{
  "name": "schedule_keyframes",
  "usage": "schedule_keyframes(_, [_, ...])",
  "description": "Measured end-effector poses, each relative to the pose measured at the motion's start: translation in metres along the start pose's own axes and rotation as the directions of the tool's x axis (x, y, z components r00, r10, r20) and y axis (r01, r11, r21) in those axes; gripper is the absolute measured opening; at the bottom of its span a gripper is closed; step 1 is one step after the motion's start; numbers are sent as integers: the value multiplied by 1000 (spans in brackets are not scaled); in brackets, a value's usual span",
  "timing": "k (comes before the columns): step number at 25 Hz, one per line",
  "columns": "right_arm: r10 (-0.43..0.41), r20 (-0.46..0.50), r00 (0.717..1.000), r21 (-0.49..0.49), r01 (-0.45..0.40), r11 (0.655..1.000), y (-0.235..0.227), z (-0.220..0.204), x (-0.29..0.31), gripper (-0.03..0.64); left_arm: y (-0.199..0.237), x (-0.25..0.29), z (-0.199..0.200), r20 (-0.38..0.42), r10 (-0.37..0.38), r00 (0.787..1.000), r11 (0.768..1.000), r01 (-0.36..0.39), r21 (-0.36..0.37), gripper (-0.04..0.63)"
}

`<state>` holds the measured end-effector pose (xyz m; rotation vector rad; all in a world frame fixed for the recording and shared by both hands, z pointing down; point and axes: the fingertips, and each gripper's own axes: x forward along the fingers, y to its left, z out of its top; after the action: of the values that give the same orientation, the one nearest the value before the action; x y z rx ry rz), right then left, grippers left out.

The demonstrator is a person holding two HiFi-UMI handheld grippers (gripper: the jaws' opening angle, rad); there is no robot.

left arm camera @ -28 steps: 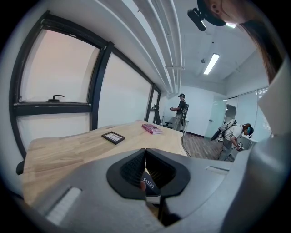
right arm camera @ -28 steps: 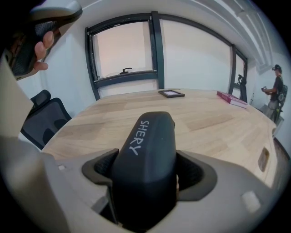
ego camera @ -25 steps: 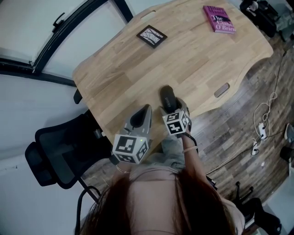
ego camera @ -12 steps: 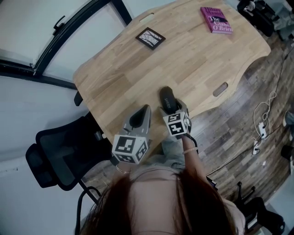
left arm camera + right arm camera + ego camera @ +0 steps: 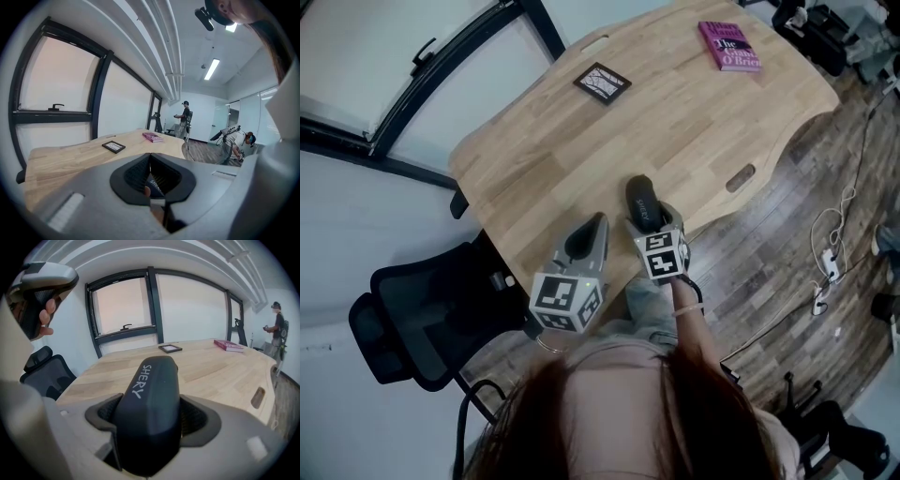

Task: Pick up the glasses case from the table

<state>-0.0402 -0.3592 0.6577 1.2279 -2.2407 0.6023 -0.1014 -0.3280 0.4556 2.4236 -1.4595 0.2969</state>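
Right gripper view: a dark, rounded glasses case [image 5: 149, 394] lettered SHERY in white sits clamped between the jaws of the right tool [image 5: 152, 420], over the near edge of the wooden counter [image 5: 211, 371]; the left tool [image 5: 150, 177] is closed, empty

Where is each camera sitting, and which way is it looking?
Head view: on the person's head, looking down at the table, hair, left gripper and right gripper.
Left gripper view: on the left gripper, looking past its fingers across the table to the book.
Right gripper view: on the right gripper, looking past the case in its fingers toward the window.
Shared: both gripper views show the book and the frame.
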Motion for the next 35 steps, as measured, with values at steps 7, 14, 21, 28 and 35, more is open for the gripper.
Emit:
schedule_keyframes(7, [-21,64,998,-3,21,1000,8,14,-31,370,-10,-25,3,33,-6,999,1000,6,10,11])
schedule_keyframes(14, [-31,137,990,-25,35,999,25,28,-65,370,-17,-55,5,70,1,998,1000,-2,16,11])
schedule_keyframes(21, [-55,204,977,-50,67,997,40,40,-101,370,-21,-88,7,113,6,994,1000,-8,21,11])
schedule_keyframes(28, [-73,270,960,-51,90,995,55,46,-142,371,-22,-122,5,142,25,990,999,-30,32,11])
schedule_keyframes(35, [-81,331,940,-64,108,992,70,53,-184,370,-37,-152,6,178,17,984,999,-26,44,11])
